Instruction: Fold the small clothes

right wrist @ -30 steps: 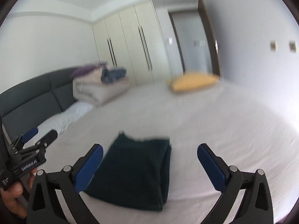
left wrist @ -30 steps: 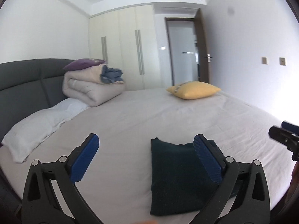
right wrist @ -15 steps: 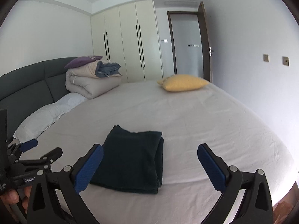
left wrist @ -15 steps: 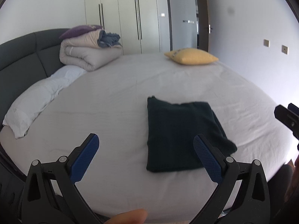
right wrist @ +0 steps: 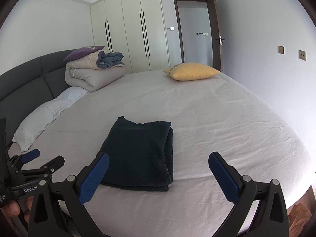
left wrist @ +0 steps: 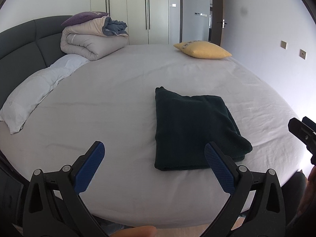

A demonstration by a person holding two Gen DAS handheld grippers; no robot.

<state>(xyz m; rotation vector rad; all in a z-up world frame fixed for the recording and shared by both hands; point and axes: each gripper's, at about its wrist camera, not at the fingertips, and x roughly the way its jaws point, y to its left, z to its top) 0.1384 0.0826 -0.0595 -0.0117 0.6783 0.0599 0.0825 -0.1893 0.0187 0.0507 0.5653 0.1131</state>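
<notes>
Both grippers I hold are spread wide with nothing between their blue pads. My left gripper (left wrist: 154, 158) fills the bottom of the left wrist view, and my right gripper (right wrist: 158, 167) fills the bottom of the right wrist view; both hang above the near edge of the bed (left wrist: 118, 98), clear of the sheet.

Bare sheet runs wide across the middle of both frames, lightly creased toward the right side. At the far left, a dark headboard (left wrist: 17, 37) borders the bed, with a white pillow (left wrist: 31, 90) lying along it. A rolled beige duvet (left wrist: 90, 43) with a purple cushion (left wrist: 83, 16) on top sits in the upper left, and a yellow pillow (left wrist: 203, 49) lies in the upper middle, near the far edge. Behind them stand cream wardrobe doors (right wrist: 130, 33) and an open doorway (right wrist: 195, 31).

A dark green folded garment (left wrist: 193, 128) lies flat on the sheet, near the bed's near edge and well apart from the pillows. In the left wrist view it sits right of centre, its lower right corner passing behind my right-hand pad. In the right wrist view the garment (right wrist: 140, 152) sits left of centre, its lower left corner behind my left-hand pad, and my left gripper (right wrist: 39, 158) shows at the lower left edge.
</notes>
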